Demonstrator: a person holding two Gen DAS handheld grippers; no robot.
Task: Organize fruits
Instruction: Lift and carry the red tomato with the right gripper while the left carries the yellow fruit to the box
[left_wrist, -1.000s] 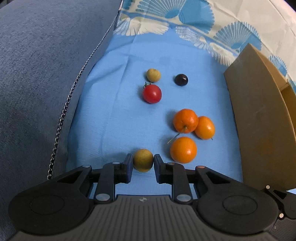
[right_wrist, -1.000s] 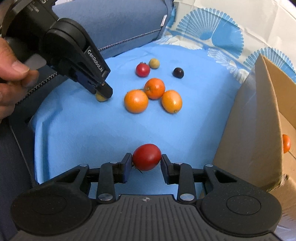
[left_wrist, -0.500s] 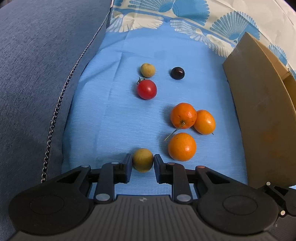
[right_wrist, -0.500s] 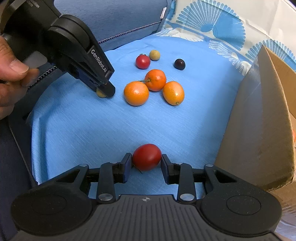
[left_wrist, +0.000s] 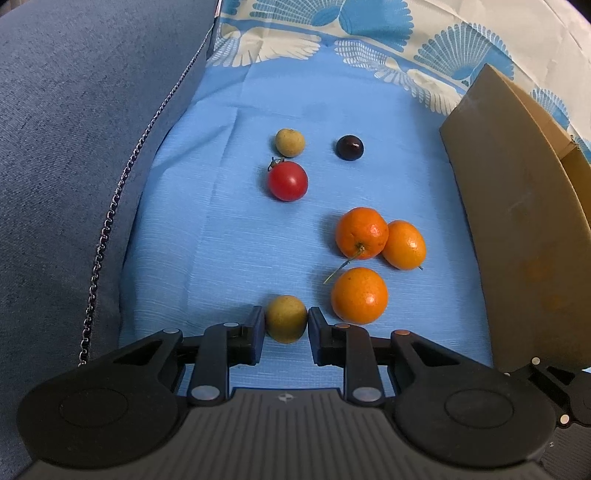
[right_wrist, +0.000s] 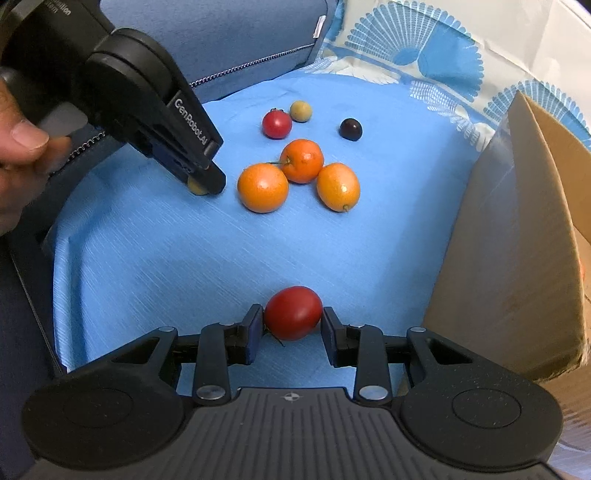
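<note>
Three orange citrus fruits (left_wrist: 361, 232), red tomato (left_wrist: 287, 181), plain blue cloth (left_wrist: 221, 240), brown box (left_wrist: 517, 221)

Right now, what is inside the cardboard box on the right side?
Almost nothing can be told. The cardboard box shows mainly its outer wall and raised flap. Only a small orange sliver shows past the edge in the right wrist view; the rest of the inside is covered.

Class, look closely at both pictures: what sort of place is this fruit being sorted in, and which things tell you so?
Probably a home, on a bed or sofa: a blue cloth laid over a fan-patterned sheet, and a grey cushion with a chain alongside.
</note>
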